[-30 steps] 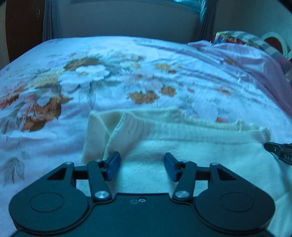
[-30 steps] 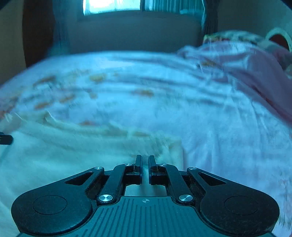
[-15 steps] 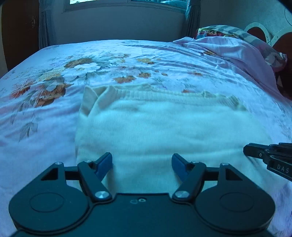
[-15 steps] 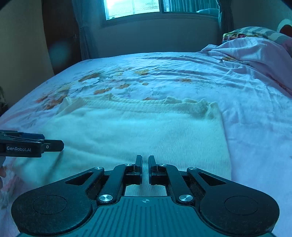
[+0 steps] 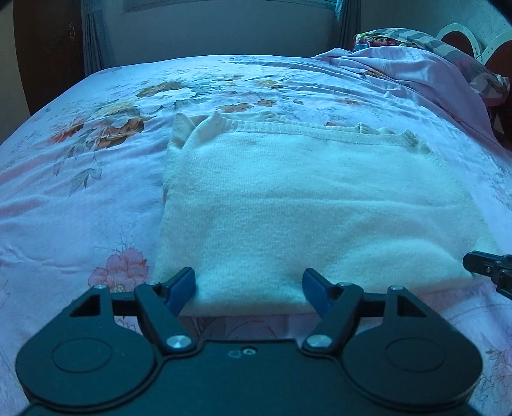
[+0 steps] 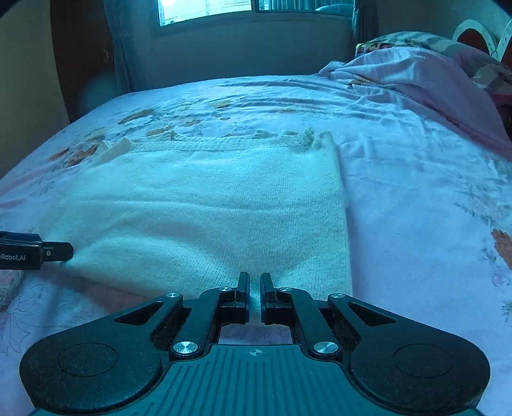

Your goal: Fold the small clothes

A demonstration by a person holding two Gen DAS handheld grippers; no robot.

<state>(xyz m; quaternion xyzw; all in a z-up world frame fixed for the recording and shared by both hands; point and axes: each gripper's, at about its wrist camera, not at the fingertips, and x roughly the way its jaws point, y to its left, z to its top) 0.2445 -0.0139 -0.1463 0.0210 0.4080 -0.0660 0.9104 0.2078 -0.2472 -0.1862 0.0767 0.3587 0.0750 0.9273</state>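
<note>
A cream knit sweater [image 5: 304,208] lies folded flat on the floral bedsheet [image 5: 96,198], with its ribbed hem at the far side. My left gripper [image 5: 249,288] is open at the sweater's near edge. Its blue pads [image 5: 182,286] stand wide apart and do not press on the cloth. My right gripper [image 6: 254,281] is shut over the near right corner of the sweater [image 6: 208,208], and no cloth is visibly pinched in it. Each gripper shows at the edge of the other's view: the right one [image 5: 486,268] and the left one [image 6: 48,252].
A crumpled pink blanket [image 6: 416,83] and a patterned pillow [image 5: 432,44] are heaped at the far right of the bed. Beyond the bed are a wall, curtains and a window [image 6: 256,6]. A dark door [image 5: 48,48] stands at the far left.
Both grippers have drawn back from the sweater's far hem to its near edge. The left jaws have spread wider. The sweater lies flat and still.
</note>
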